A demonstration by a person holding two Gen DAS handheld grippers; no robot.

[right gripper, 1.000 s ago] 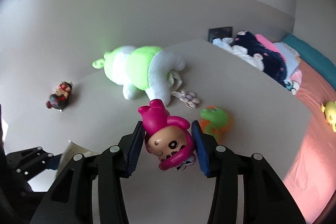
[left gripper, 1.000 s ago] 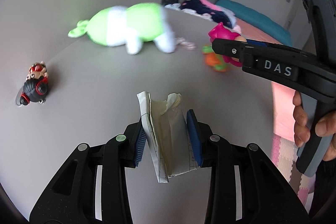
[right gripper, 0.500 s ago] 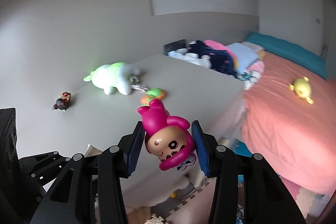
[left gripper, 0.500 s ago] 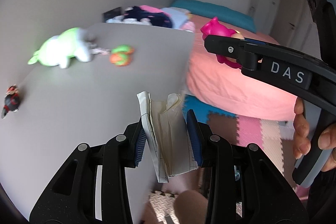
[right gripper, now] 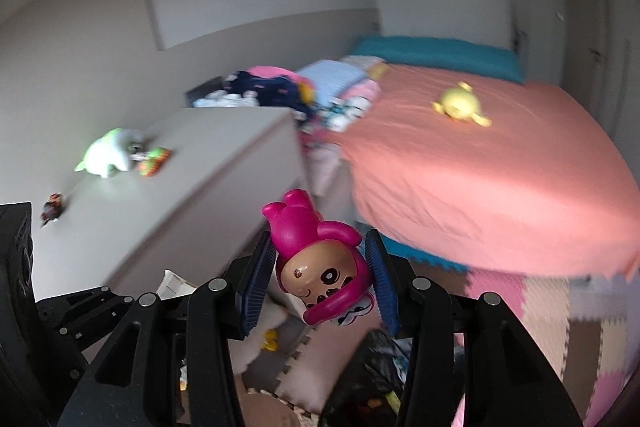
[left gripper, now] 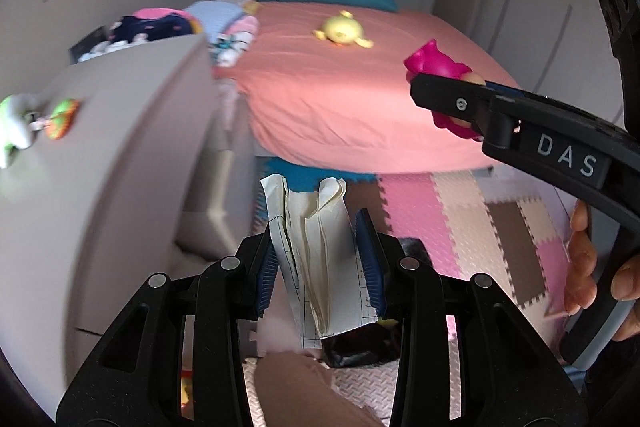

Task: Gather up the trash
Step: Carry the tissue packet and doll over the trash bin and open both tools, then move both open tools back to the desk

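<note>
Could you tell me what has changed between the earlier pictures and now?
Both tools swung away from the grey tabletop toward the pink bed and foam floor mats. Unchanged: the left tool still clamps the crumpled paper, the right tool the magenta toy figure.

Crumpled cream paper (left gripper: 316, 259) upright between pads; pink doll figure (right gripper: 320, 267) (upside down) likewise pinched.
</note>
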